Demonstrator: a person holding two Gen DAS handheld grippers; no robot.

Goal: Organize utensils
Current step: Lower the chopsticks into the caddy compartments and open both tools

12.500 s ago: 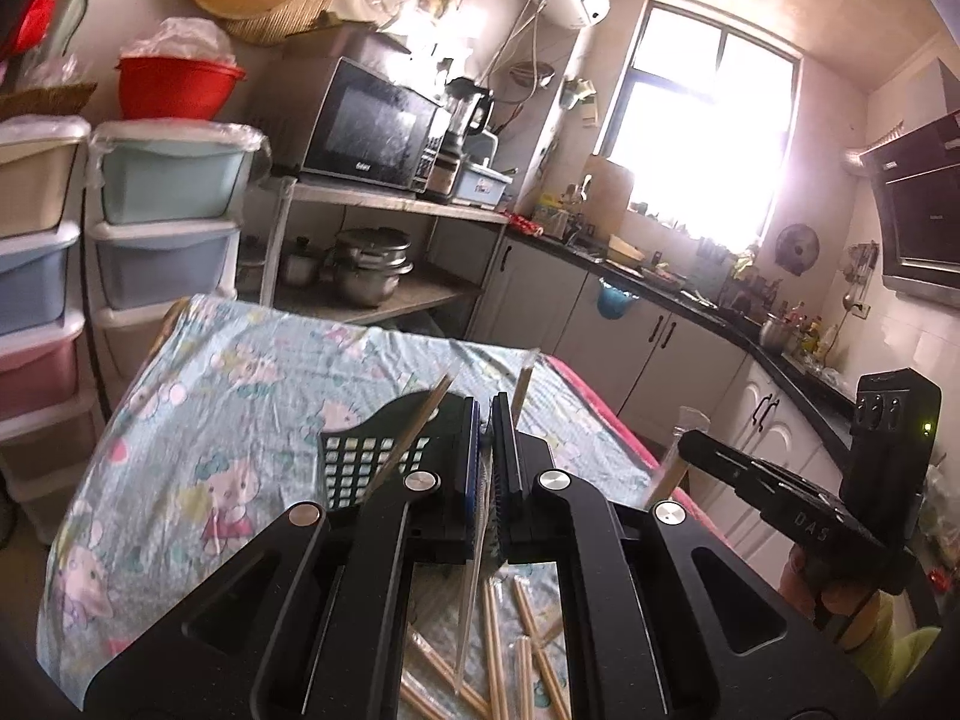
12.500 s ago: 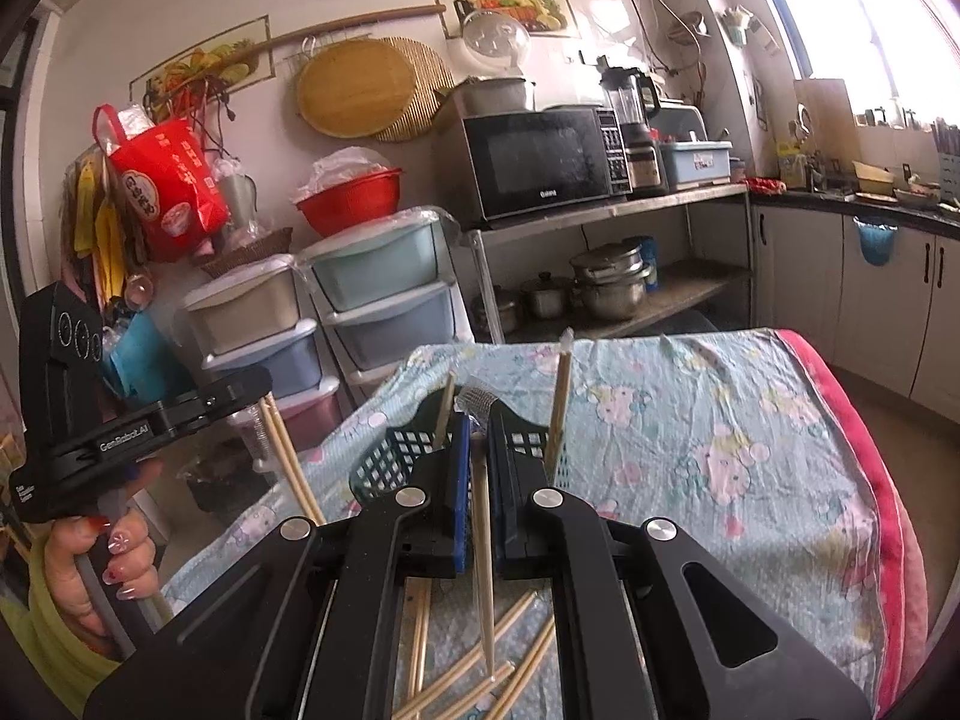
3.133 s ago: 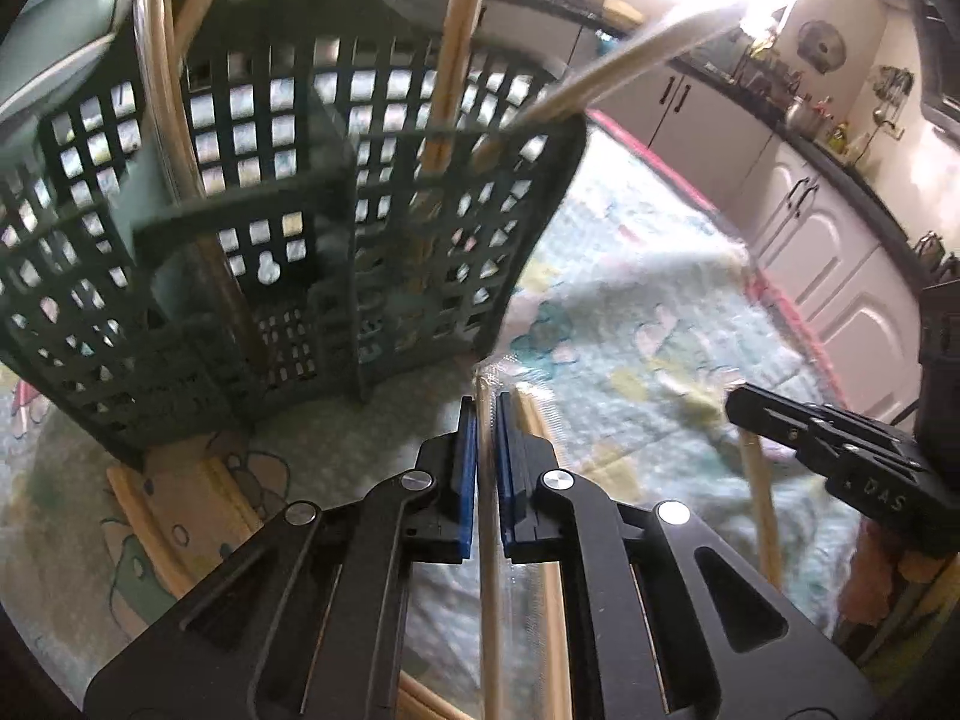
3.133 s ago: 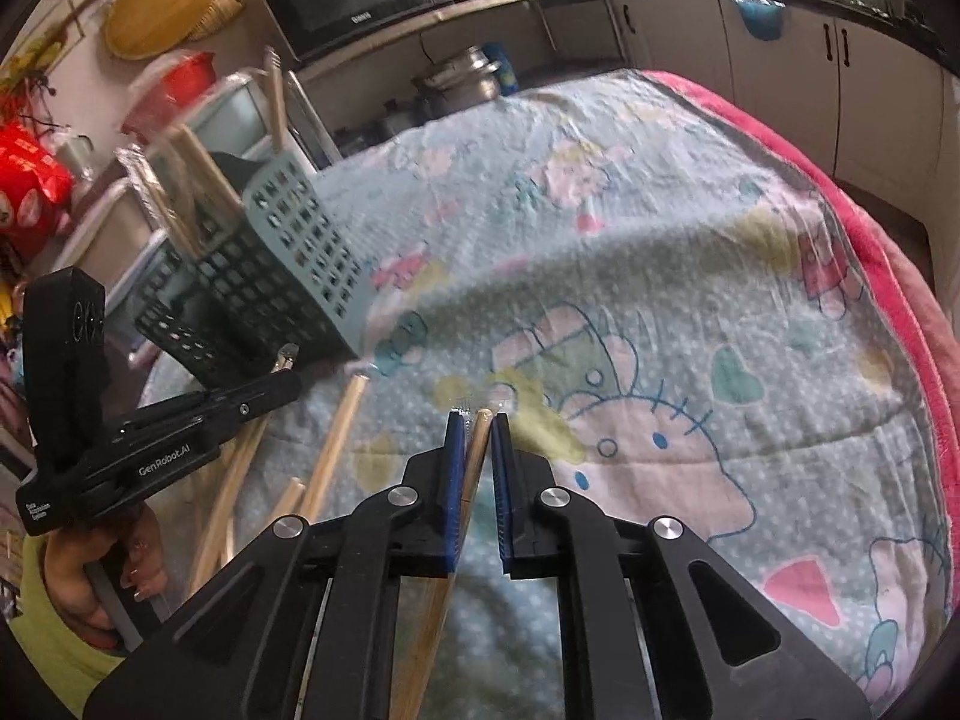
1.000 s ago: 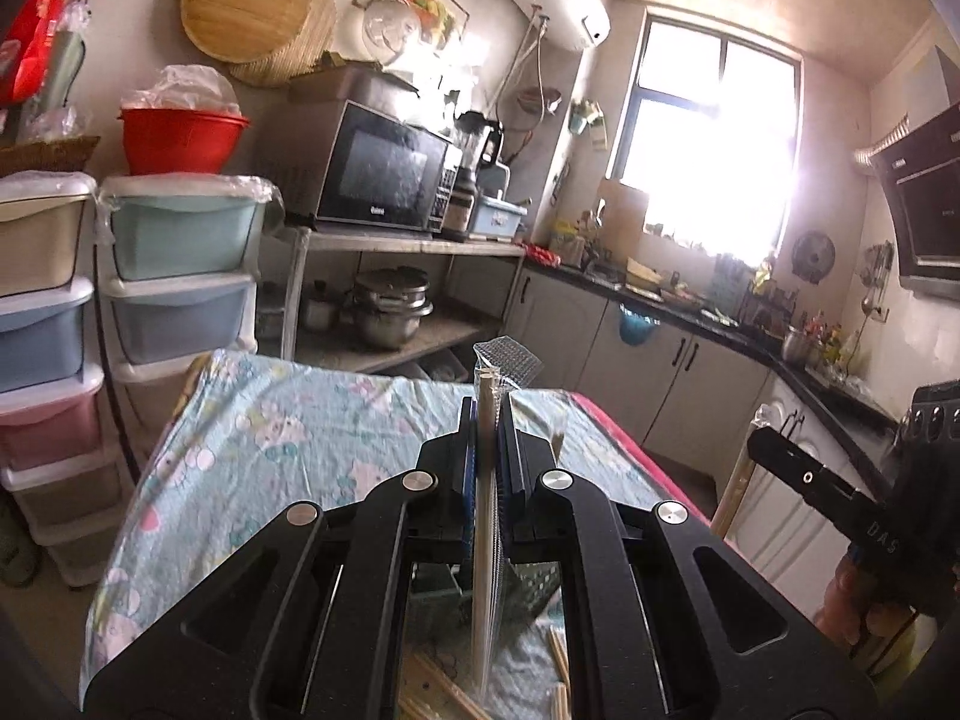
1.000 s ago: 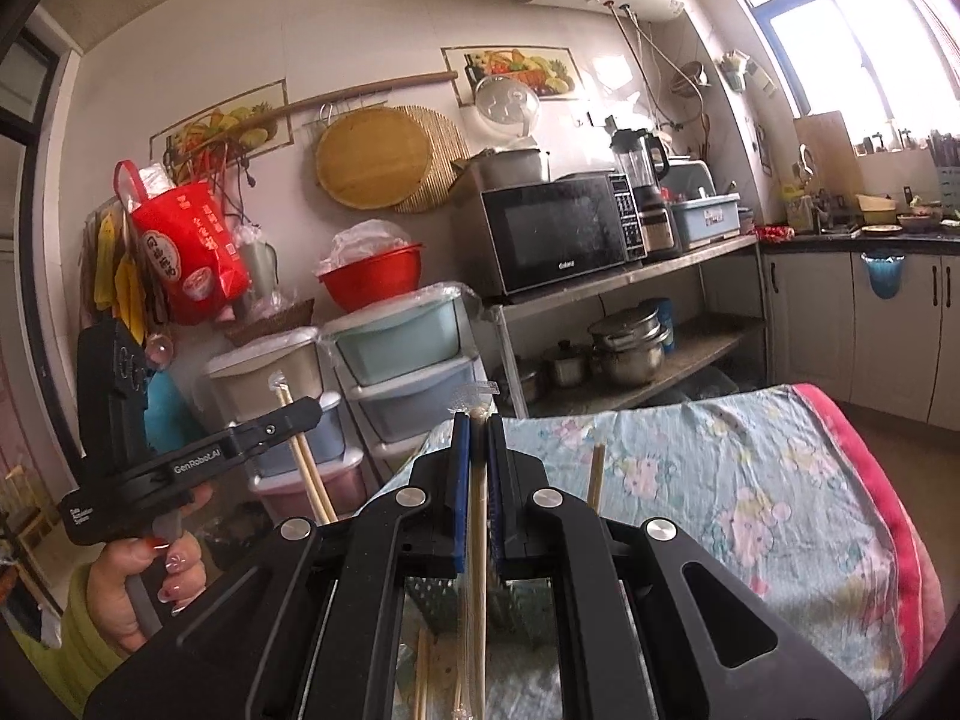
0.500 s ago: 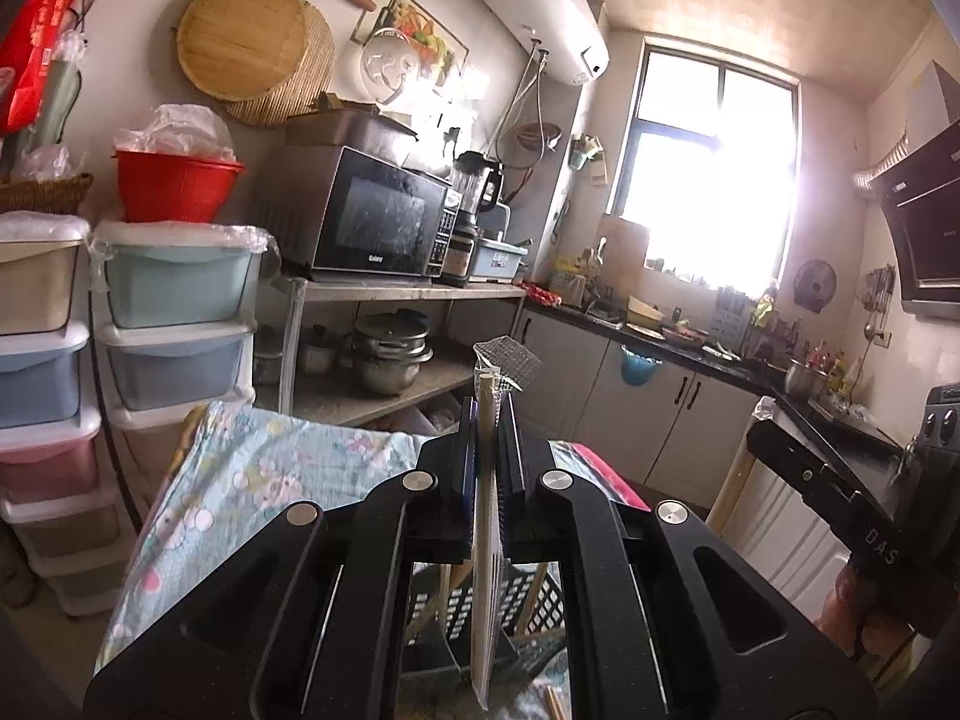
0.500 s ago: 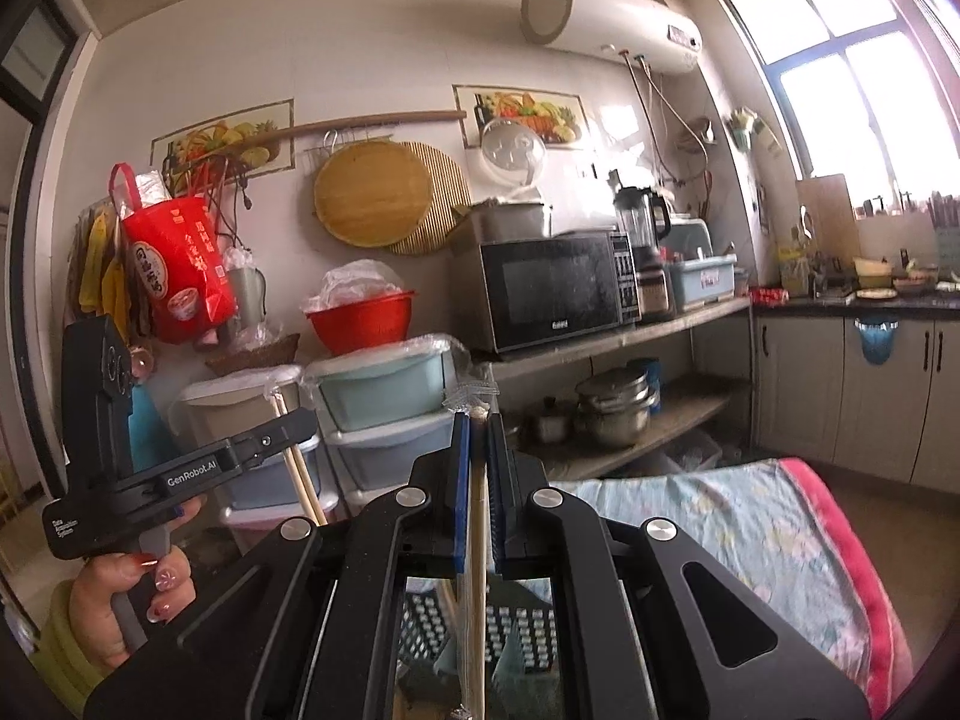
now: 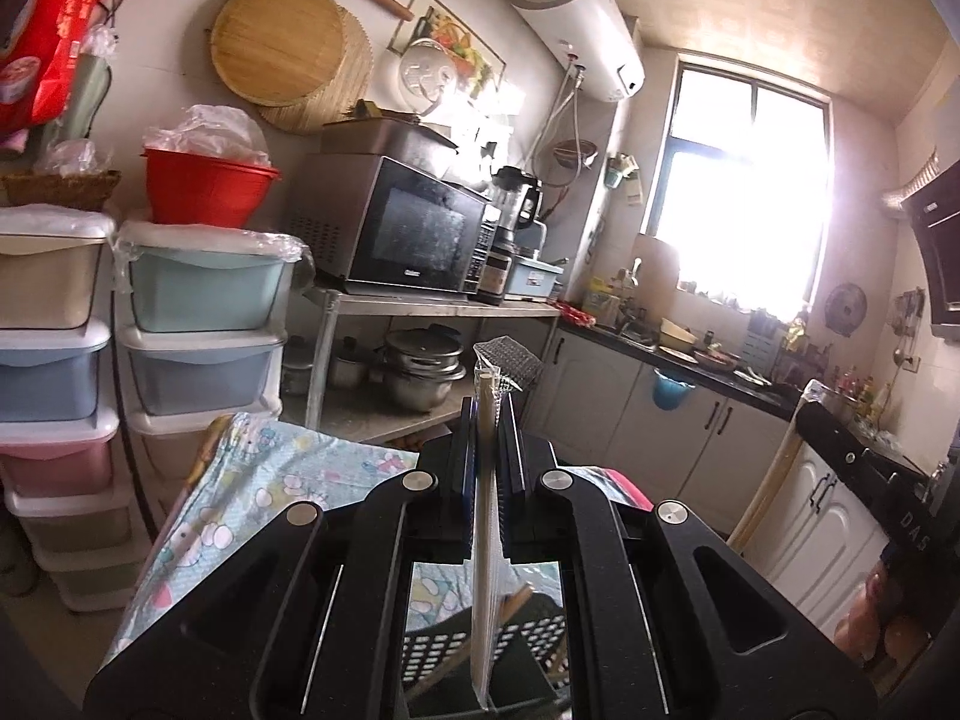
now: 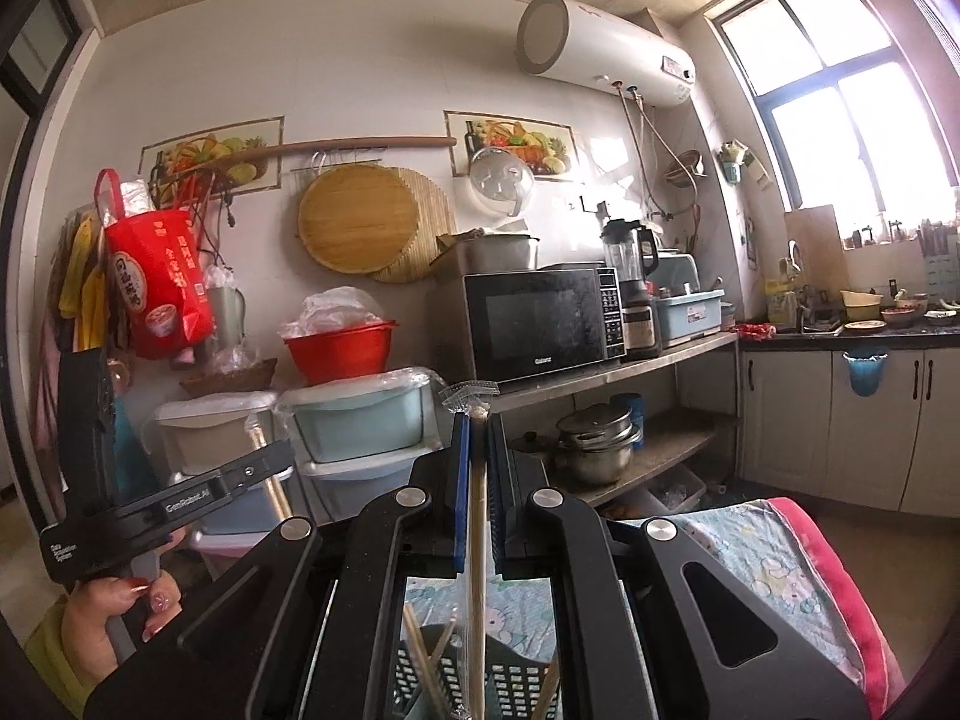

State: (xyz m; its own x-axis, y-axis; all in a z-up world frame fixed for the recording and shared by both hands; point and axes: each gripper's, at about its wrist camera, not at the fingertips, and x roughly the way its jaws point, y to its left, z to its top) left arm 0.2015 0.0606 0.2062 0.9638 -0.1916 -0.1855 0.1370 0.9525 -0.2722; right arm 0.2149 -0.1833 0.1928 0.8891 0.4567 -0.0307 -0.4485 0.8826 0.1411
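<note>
— Left wrist view first: what does the left gripper hold?

— Its jaws are clamped on a pale wooden chopstick in a clear plastic sleeve, standing upright between the blue pads. Its lower end hangs just above the dark plastic lattice utensil basket, directly below the jaws, where another stick leans.

— And beyond that?

— The table with the light blue cartoon-print cloth lies under and ahead of the tool. Further off to its right, the right gripper carries a pale stick.

— Right wrist view?

— The right gripper is closed on a second sleeved wooden chopstick, also upright, its lower end over the same basket, which holds several bare sticks. To its left a hand grips the handle of the left gripper.

— Farthest back?

— A black microwave oven on a metal shelf, straight ahead of the tool.
</note>
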